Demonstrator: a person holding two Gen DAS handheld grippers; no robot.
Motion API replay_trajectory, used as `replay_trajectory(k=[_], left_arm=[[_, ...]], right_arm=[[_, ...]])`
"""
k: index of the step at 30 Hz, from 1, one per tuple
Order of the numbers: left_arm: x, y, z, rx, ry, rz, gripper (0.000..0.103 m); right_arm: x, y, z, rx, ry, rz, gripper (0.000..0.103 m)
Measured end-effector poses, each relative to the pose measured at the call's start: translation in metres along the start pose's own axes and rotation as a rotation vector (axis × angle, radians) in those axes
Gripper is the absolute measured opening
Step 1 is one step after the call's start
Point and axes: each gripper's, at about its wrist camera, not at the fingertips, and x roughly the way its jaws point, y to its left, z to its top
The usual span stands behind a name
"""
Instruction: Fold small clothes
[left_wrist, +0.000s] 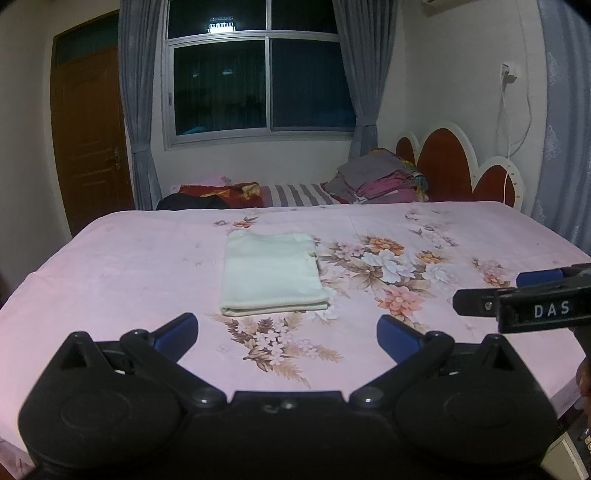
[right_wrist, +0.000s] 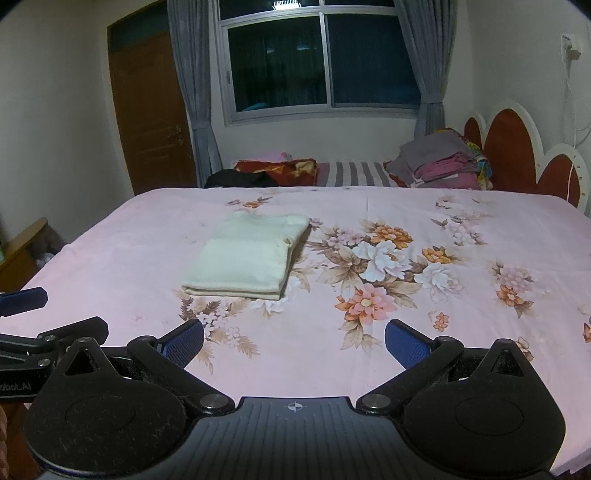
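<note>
Both jaws stand wide apart and hold nothing: our left gripper (left_wrist: 287, 332) and right gripper (right_wrist: 294, 341) hover near the bed's (left_wrist: 110, 266) front edge. We see the cream garment (left_wrist: 271, 273) already folded on the pink sheet (right_wrist: 369, 369), well apart from both. Reaching in again, we risk snagging its loose right-hand layers and undoing the fold.

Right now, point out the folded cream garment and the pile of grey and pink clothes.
folded cream garment (left_wrist: 271, 271), left wrist view, middle of top layer
pile of grey and pink clothes (right_wrist: 439, 162), right wrist view, pile's middle
</note>
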Motion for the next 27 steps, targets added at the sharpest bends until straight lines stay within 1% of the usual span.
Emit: replay_trajectory(k=[7,27], left_arm=[[-0.002,0.009,0.002,-0.007,-0.004,-0.002,0.103],[-0.002,0.013,0.001,-0.01,-0.002,-0.009,0.103]], right_arm=[[-0.001,0.001,0.001,0.003,0.0,-0.003,0.103],[-0.003,0.007,0.0,-0.007,-0.007,-0.005,0.103]])
